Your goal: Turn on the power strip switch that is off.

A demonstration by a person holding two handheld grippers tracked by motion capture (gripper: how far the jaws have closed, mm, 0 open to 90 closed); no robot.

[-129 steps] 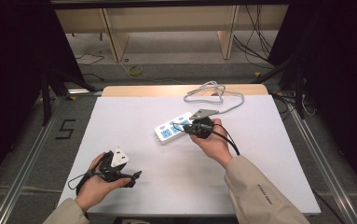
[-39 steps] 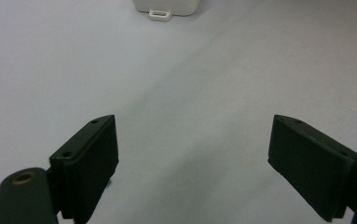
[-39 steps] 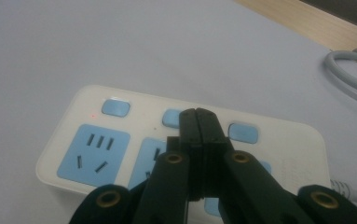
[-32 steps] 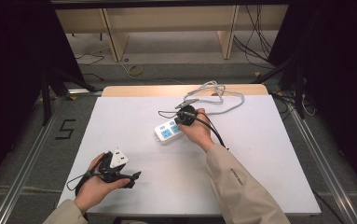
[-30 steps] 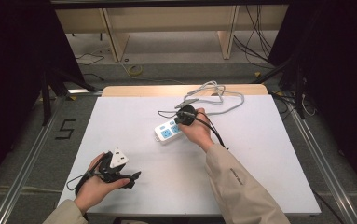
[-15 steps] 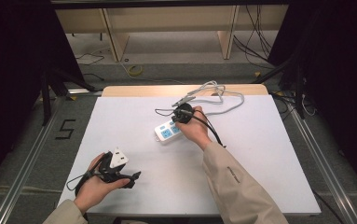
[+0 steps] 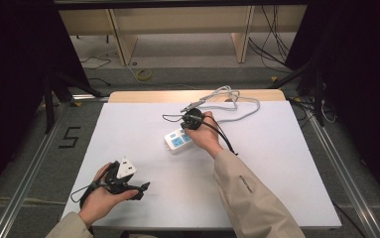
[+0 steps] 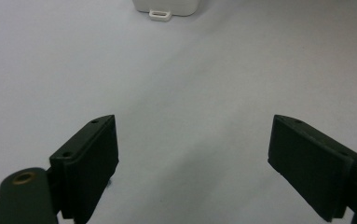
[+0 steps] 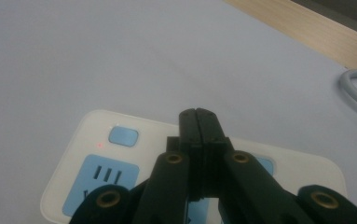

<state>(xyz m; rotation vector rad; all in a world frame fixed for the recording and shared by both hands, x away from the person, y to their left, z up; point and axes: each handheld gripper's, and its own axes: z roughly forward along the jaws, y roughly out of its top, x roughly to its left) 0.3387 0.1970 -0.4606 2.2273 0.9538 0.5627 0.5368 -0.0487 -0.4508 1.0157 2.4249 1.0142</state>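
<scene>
A white power strip with blue sockets lies mid-table, and its grey cable loops toward the far edge. My right gripper hovers over the strip with its jaws pressed together and nothing between them. In the right gripper view its tips sit above the strip, just right of a blue button and a small red light. Whether the tips touch the strip I cannot tell. My left gripper rests at the near left, open and empty. Its fingers are spread wide over bare table.
The white table top has a wooden strip along its far edge. The strip's near end shows far ahead in the left gripper view. Dark curtains and floor cables surround the table.
My right gripper has moved left and farther away along the power strip. The left gripper and hand have stayed where they were.
</scene>
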